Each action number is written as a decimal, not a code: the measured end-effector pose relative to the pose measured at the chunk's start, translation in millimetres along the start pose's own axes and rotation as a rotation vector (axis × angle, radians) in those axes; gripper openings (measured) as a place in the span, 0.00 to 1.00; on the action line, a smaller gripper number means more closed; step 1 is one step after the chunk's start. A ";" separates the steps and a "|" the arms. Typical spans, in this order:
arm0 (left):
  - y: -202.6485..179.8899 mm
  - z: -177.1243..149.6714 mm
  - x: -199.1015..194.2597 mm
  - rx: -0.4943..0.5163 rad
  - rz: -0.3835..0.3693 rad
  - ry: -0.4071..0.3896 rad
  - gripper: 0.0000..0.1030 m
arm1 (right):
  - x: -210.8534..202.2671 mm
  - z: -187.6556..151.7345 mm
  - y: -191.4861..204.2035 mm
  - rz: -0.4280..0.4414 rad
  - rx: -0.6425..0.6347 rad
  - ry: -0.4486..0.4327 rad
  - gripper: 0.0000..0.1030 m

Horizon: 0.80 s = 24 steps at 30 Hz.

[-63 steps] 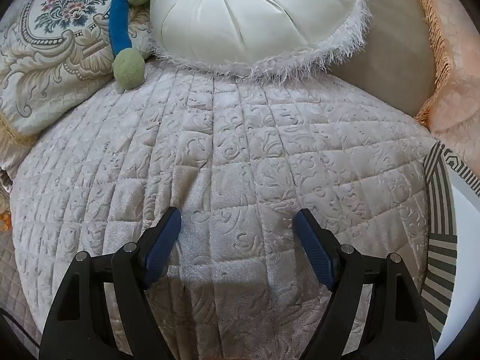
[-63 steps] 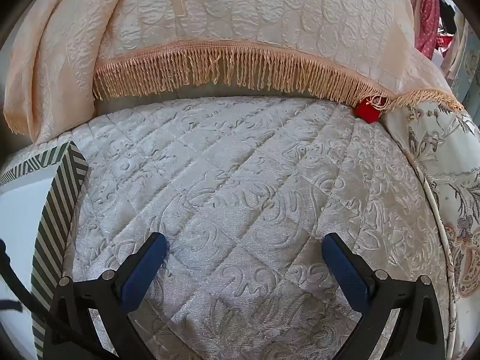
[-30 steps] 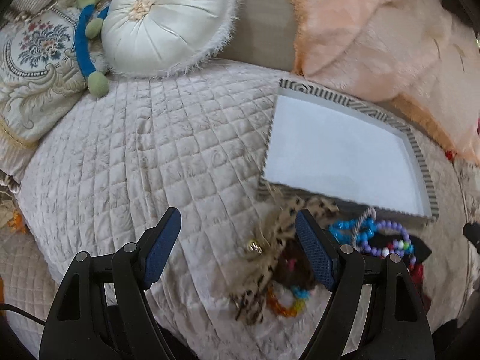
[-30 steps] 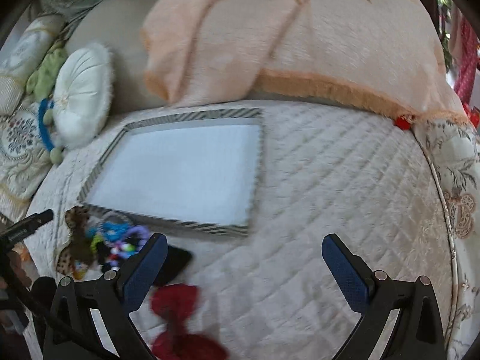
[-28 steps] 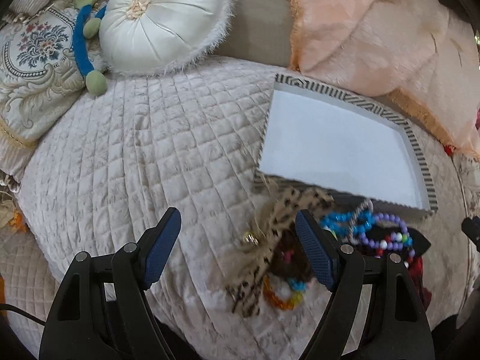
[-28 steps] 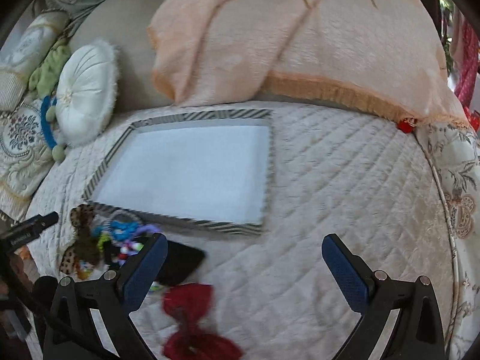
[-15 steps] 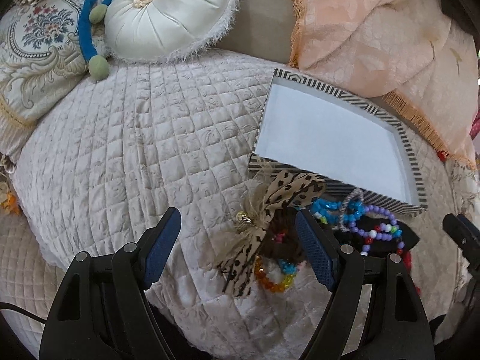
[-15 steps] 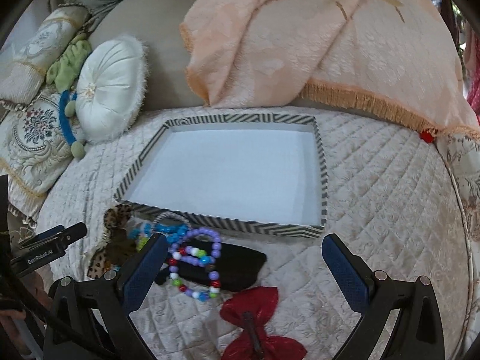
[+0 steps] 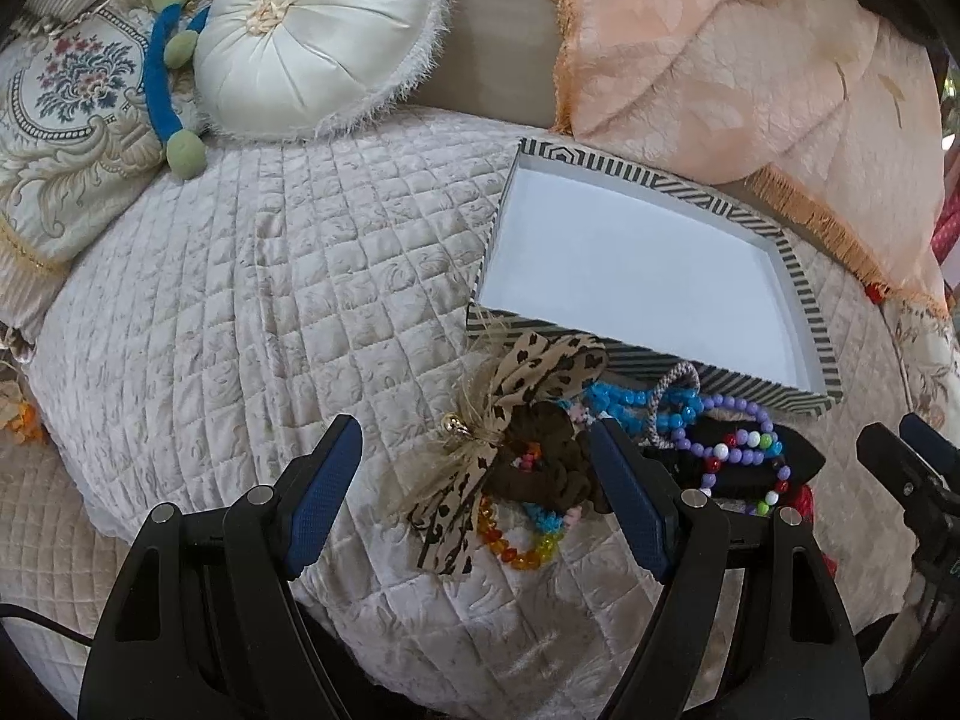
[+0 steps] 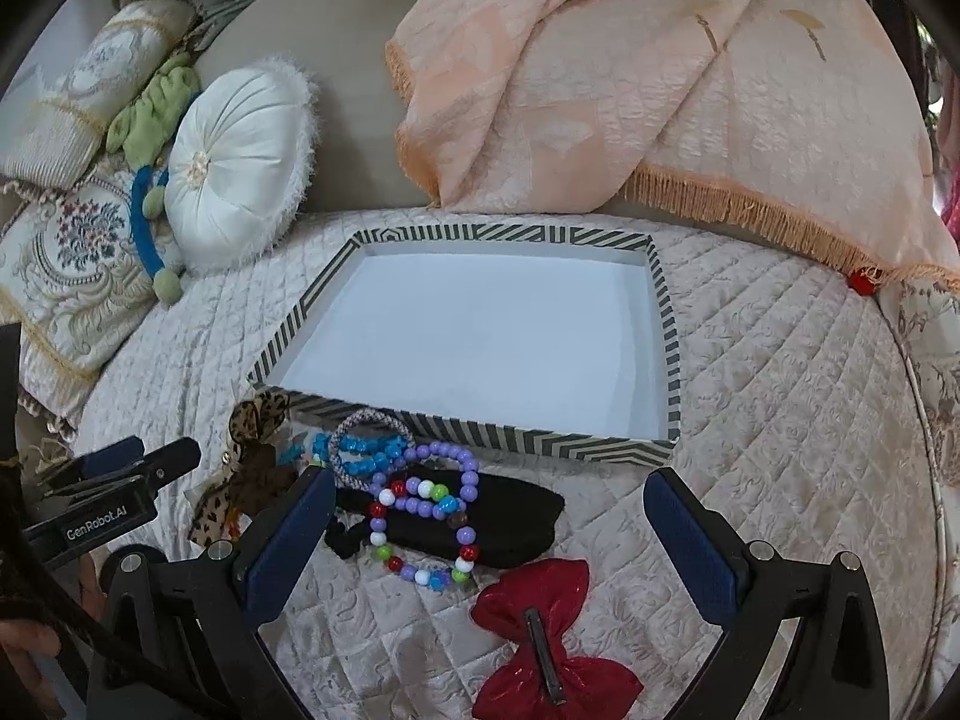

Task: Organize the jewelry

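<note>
On the quilt, before the tray (image 10: 659,324): jewelry pile (image 10: 414,498).
Left gripper (image 9: 474,480): wide apart, empty, above leopard bow (image 9: 510,402).
Right gripper (image 10: 486,534): wide apart, empty, straddling bead bracelet (image 10: 423,519); nearer arm.

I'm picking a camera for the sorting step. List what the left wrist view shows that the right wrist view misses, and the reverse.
Only the left wrist view shows the orange-and-rainbow bead bracelet and the brown scrunchie.

Only the right wrist view shows the whole red bow with its clip; the left sees just a sliver.

Both show the empty striped tray, leopard-print bow, purple bead bracelet, blue beads, round white cushion, and each open claw: left, right.
</note>
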State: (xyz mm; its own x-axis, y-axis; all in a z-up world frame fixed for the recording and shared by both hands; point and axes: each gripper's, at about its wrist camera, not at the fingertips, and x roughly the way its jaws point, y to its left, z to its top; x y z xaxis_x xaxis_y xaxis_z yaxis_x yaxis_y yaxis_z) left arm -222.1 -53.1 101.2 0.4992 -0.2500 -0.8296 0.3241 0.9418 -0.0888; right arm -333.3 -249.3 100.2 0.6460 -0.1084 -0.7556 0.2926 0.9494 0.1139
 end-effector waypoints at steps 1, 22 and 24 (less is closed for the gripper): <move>-1.7 -1.2 0.9 0.008 0.003 0.003 0.77 | 1.2 -1.3 1.5 -0.001 -0.007 0.005 1.00; -17.0 -14.6 6.1 0.062 0.034 0.006 0.77 | 16.4 -19.4 17.2 -0.035 -0.038 0.076 1.00; -18.3 -16.0 7.7 0.061 0.037 0.012 0.77 | 18.6 -20.9 17.3 -0.035 -0.038 0.090 1.00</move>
State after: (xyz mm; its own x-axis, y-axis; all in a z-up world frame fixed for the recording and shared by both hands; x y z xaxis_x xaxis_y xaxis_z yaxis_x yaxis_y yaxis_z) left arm -237.0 -68.6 87.7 0.5021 -0.2121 -0.8384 0.3538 0.9350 -0.0246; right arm -330.9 -228.7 74.6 0.5692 -0.1163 -0.8139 0.2856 0.9563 0.0631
